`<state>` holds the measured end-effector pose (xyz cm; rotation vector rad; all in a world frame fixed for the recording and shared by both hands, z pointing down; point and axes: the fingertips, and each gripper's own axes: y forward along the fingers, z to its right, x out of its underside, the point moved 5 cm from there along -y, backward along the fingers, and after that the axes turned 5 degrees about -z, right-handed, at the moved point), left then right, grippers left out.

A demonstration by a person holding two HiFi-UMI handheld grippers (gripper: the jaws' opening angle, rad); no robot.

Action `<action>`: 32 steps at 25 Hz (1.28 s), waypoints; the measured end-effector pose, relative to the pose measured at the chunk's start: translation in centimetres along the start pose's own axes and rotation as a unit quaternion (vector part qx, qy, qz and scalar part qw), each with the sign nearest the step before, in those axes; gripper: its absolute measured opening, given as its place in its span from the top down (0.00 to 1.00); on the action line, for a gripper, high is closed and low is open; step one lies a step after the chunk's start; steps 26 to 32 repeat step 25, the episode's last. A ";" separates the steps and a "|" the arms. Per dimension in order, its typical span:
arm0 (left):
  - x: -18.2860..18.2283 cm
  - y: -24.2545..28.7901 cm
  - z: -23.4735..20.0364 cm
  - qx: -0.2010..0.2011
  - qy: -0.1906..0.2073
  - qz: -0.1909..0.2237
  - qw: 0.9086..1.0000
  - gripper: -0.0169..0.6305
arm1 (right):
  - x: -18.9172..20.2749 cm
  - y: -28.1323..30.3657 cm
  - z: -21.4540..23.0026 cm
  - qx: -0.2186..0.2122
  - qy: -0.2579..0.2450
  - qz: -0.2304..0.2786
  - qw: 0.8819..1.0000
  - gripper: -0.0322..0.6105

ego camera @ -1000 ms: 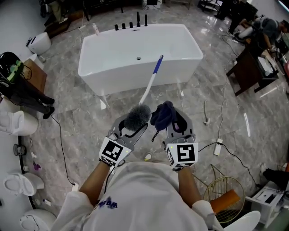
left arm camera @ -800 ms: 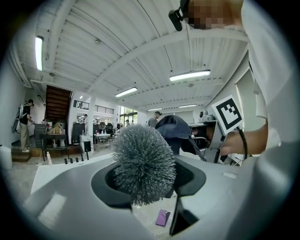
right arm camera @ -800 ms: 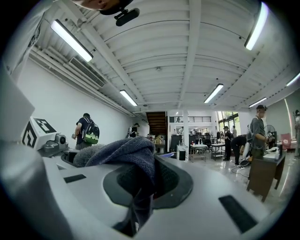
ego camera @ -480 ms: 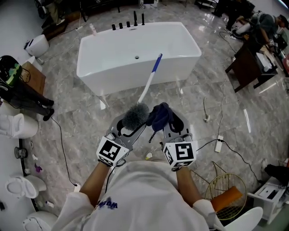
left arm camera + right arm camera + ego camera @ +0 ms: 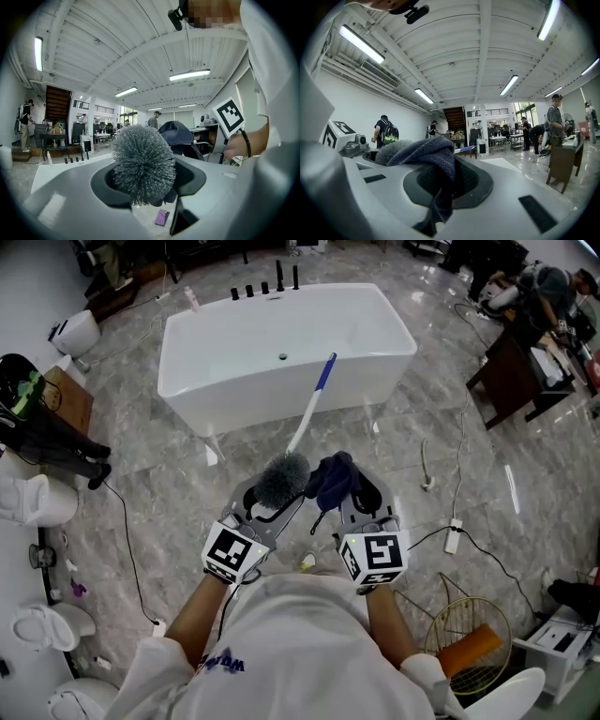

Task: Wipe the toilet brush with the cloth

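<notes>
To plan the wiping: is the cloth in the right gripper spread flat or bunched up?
Bunched up. The cloth sits as a crumpled lump clamped in the right gripper, with one end hanging down.

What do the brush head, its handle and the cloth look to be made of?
Brush head: dense, fine grey bristles, fluffy and matte, likely synthetic.
Handle: smooth white stick with a blue end, probably plastic.
Cloth: soft dark blue fabric with a looped, terry-like surface; it hangs in limp folds.
</notes>
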<state>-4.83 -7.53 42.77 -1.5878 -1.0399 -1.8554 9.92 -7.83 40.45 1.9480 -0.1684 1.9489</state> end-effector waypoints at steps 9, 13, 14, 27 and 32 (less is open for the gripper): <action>-0.3 0.1 0.5 0.004 0.004 0.004 1.000 0.64 | 0.2 -0.4 0.2 0.005 0.001 -0.003 1.000 0.90; 0.1 0.0 0.7 0.004 0.002 0.000 1.000 0.64 | 0.4 -0.6 0.3 0.004 0.001 -0.004 1.000 0.90; 0.1 0.1 0.7 0.004 0.001 0.000 1.000 0.64 | 0.4 -0.7 0.3 0.004 0.001 -0.005 1.000 0.90; -0.7 0.0 1.4 0.004 0.014 0.005 1.000 0.64 | 0.3 -0.9 0.5 -0.004 -0.002 -0.006 1.000 0.90; -0.7 0.0 1.4 0.004 0.014 0.005 1.000 0.64 | 0.3 -0.9 0.5 -0.004 -0.002 -0.006 1.000 0.90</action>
